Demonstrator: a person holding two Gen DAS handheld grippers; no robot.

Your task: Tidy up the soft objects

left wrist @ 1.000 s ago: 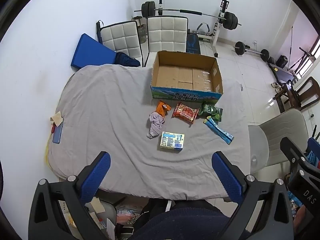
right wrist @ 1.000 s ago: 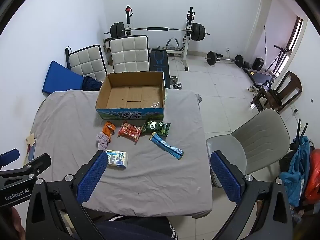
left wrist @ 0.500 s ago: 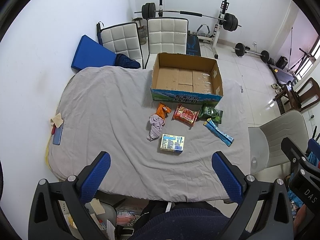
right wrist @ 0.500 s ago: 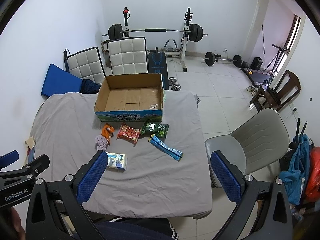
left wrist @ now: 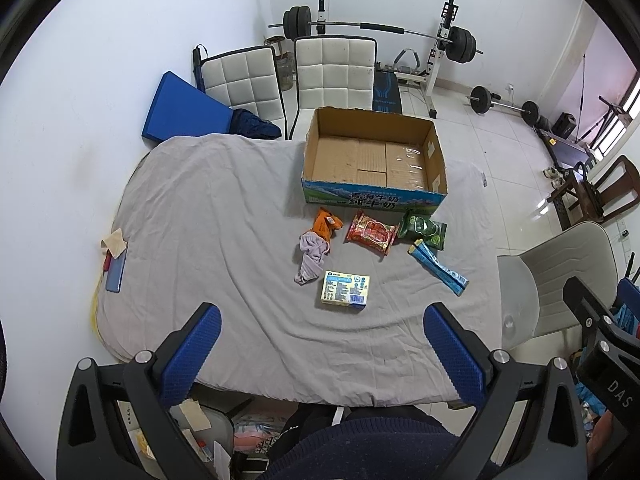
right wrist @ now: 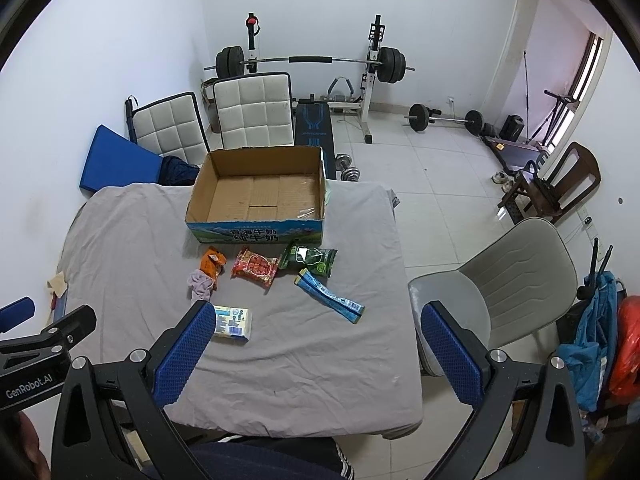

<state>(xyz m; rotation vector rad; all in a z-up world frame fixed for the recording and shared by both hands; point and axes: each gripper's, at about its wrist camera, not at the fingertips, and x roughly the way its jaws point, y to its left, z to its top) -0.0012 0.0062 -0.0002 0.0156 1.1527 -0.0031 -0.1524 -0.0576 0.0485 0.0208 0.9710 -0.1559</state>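
**Both grippers raised over the desk, nothing held**

Left gripper [left wrist: 322,350] was spread wide and empty, held above the near edge of the desk [left wrist: 208,216], which was covered by a wrinkled grey sheet. Right gripper [right wrist: 314,342] was likewise wide and empty, over the near right part of the desk.

Nearest item: a pale yellow and blue packet [left wrist: 345,290], lying flat. Just beyond it on the left, a crumpled lilac cloth [left wrist: 311,258], touching an orange packet [left wrist: 326,223]. To the right of these, a red snack bag [left wrist: 371,233], then a green snack bag [left wrist: 423,230], with a long blue stick packet [left wrist: 438,267] lying diagonally nearer than the green one.

Behind this row stood an open cardboard box [left wrist: 374,198], interior bare.

At the desk's left edge lay a phone [left wrist: 115,274] and a tan scrap [left wrist: 115,241].

Farther back: two white padded chairs [left wrist: 334,72] and a barbell rack [left wrist: 380,30] against the wall.
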